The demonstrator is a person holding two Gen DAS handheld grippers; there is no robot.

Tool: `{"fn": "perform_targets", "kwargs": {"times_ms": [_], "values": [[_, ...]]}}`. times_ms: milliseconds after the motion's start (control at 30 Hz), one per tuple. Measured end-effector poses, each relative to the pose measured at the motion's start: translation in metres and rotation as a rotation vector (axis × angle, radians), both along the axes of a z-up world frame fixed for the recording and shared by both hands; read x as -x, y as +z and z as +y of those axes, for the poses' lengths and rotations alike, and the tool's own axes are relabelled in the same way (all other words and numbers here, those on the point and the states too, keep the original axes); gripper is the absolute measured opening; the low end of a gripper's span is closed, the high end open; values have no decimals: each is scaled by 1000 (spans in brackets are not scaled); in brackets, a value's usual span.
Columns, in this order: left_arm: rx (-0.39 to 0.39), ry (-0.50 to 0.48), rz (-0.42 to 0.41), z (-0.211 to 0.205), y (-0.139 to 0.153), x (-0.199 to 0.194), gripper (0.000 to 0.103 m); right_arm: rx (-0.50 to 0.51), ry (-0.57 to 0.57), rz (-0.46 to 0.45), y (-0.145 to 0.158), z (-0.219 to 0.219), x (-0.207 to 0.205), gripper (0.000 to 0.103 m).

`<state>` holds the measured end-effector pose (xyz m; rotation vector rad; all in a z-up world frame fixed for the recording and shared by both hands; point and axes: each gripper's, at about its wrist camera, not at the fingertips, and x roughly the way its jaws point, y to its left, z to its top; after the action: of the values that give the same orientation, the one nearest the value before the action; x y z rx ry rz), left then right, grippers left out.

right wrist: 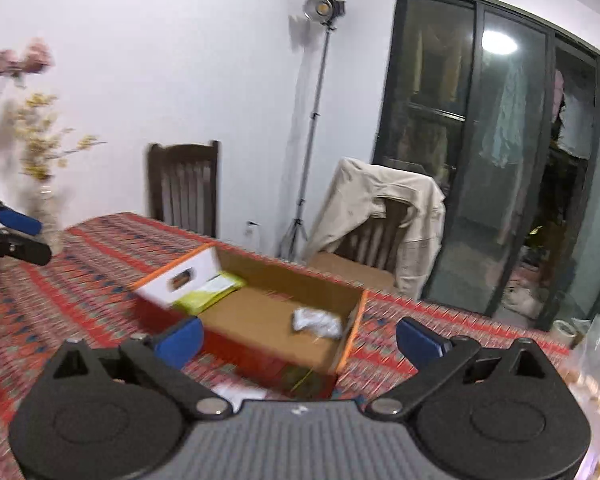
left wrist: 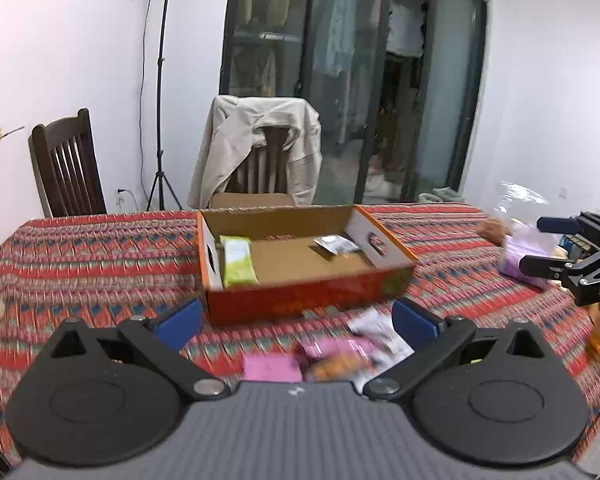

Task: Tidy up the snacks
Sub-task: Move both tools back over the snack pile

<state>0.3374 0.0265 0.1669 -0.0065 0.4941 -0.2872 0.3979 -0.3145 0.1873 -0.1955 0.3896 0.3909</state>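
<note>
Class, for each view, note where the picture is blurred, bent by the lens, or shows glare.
Left wrist view: snacks near the left gripper are smeared by motion, the box front is soft, a ceiling light glares in the glass door. Right wrist view: box and tablecloth blur, door frame bows, lamp glows.

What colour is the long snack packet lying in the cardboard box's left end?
Light green long snack packet, clearest in the left wrist view.

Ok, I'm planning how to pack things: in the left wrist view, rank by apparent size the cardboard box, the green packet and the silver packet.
1. cardboard box
2. green packet
3. silver packet, though it lies farther back, so the gap is unsure.
</note>
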Motion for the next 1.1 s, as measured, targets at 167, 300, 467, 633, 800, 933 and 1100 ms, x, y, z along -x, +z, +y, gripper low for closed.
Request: {"fn": "perform_targets", "kwargs": {"times_ms": [167,300,467,633,800,933,1100], "values": [[3,25,-1,-7,-49,63,103,-70,56,0,-35,-11,86,103],[10,12,84,-11,-95,98,103,-71,46,24,-69,-12,138,103],[30,20,168,-11,-132,124,103,-96,-46,97,-111,-33,198,103],[-15,50,168,-15,-141,124,103,-168,-150,155,-132,-60,229,103],[-53,52,144,-29,-149,105,103,-220,-199,134,-139,-62,220,103],[-103,40,136,-39,-153,86,103,-197,-214,92,-142,-43,201,103],[-155,37,139,-42,-160,63,103,-110,-182,61,-146,-8,166,102]]}}
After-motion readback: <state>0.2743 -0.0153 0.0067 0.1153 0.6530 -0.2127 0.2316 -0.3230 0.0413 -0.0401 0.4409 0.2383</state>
